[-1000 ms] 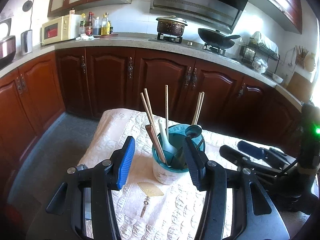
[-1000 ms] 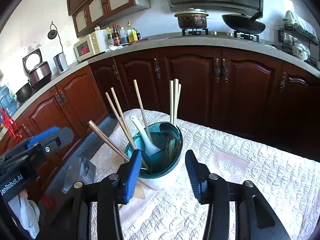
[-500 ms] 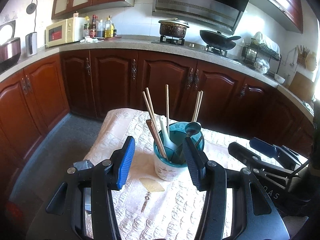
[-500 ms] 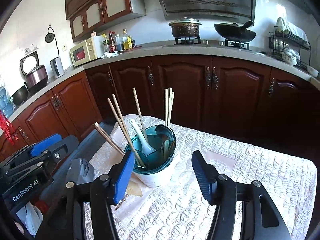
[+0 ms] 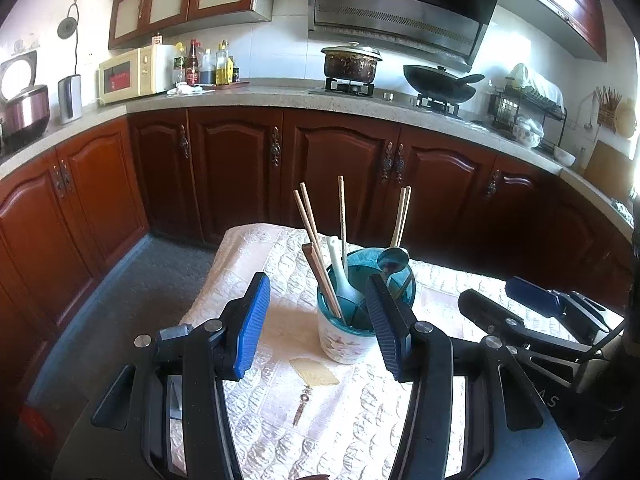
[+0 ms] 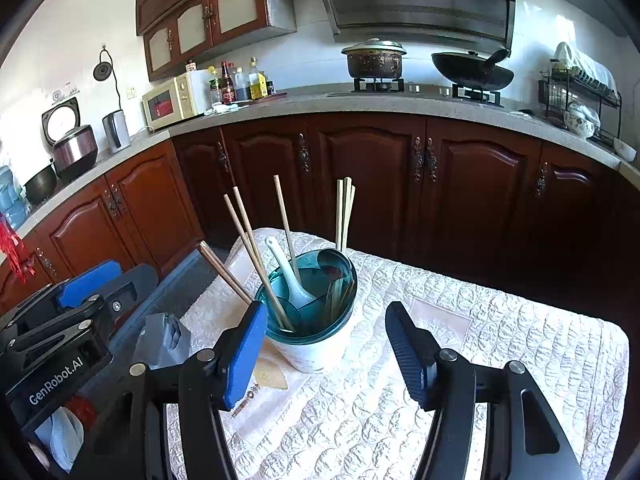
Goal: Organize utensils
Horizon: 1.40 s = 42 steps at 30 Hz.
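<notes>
A white utensil holder with a teal insert [image 5: 344, 328] [image 6: 316, 332] stands on a table with a quilted cloth [image 5: 280, 264] [image 6: 500, 360]. It holds several wooden chopsticks [image 5: 310, 220] [image 6: 248, 232], a white ceramic spoon [image 5: 338, 264] [image 6: 286, 268] and a dark metal ladle [image 5: 394, 258]. My left gripper [image 5: 318, 320] is open and empty, just short of the holder. My right gripper [image 6: 326, 348] is open and empty, its fingers level with the holder's base. The right gripper also shows at the right of the left wrist view [image 5: 520, 308].
A small tan patch with a tassel [image 5: 314, 376] lies on the cloth in front of the holder. A grey object [image 6: 164, 336] sits at the table's left edge. Dark wood cabinets [image 5: 340, 176] and a counter with a pot [image 5: 352, 64] and a wok [image 5: 440, 80] stand behind.
Both grippers have drawn back a little from the holder and risen. The right gripper's jaws have spread wider. The utensils have not moved.
</notes>
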Available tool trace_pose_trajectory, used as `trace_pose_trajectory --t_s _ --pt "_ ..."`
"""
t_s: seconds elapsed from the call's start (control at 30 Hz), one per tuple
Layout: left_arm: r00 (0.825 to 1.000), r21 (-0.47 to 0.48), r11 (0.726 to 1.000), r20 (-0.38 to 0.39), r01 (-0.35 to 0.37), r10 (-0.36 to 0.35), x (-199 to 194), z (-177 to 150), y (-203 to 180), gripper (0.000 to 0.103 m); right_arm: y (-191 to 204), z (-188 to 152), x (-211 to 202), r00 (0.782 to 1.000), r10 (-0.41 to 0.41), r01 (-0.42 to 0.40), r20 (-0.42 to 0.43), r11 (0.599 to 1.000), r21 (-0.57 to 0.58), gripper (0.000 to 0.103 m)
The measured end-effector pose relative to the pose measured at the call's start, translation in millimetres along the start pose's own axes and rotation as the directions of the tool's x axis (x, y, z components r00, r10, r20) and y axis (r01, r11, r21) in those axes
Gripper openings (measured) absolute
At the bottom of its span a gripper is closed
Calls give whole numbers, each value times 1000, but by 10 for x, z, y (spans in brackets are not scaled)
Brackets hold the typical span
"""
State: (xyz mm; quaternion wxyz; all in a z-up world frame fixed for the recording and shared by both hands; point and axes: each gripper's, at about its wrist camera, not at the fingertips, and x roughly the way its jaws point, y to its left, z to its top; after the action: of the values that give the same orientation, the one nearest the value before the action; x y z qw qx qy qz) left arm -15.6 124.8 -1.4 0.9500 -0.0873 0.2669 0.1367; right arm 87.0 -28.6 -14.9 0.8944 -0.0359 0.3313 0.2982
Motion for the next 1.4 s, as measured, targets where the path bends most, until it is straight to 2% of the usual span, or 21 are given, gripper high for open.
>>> trace_pose_trajectory --t_s 1.4 --pt "999 23 999 -22 -27 27 159 -61 -49 49 -29 -49 218 998 -28 27 -65 1000 -15 61"
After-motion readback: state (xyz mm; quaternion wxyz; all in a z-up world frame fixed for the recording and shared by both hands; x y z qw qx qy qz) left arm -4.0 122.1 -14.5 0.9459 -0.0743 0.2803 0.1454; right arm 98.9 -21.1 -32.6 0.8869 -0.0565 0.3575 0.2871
